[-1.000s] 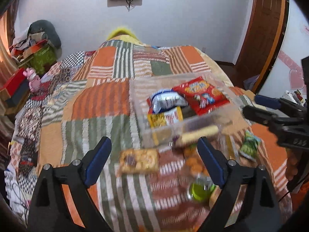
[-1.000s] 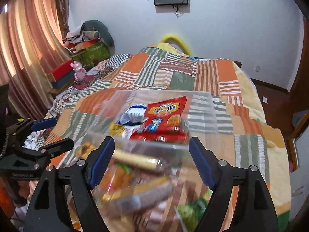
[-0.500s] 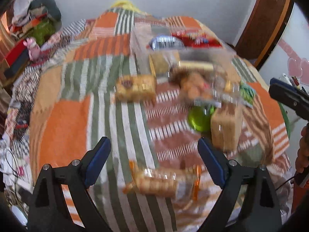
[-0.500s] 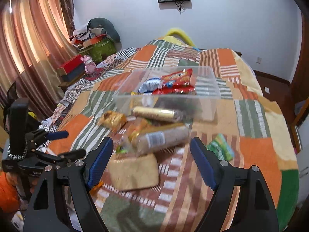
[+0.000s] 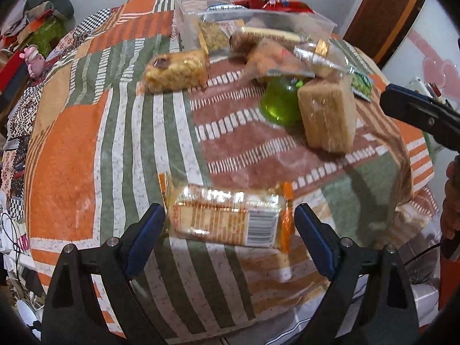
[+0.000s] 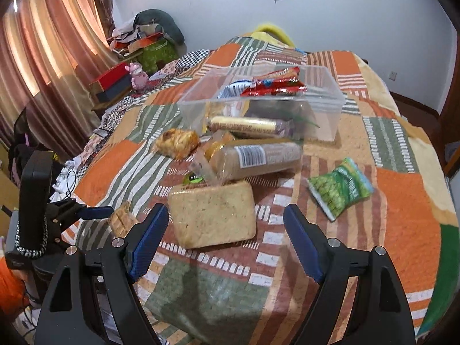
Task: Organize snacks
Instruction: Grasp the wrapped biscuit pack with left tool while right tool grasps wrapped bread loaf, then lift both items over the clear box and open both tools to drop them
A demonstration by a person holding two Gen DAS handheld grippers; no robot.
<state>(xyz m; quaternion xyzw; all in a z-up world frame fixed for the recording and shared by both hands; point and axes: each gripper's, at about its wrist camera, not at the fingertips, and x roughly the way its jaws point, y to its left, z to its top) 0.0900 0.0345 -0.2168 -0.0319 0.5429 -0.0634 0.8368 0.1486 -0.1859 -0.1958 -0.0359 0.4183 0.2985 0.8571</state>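
blurred: cracker pack (image 5: 227, 218) print unreadable | hidden: green bottle (image 5: 280, 103) top, under wrappers

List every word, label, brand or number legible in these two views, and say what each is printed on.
None can be read with confidence.
Cracker packet between the left gripper's open fingers: barcode and print, blurred.
Long roll packet: barcode label, too small.
Green snack bag: lettering blurred.
Red packet in the clear box: brand unreadable.
Small green label behind the wafer block: partly hidden, unreadable.
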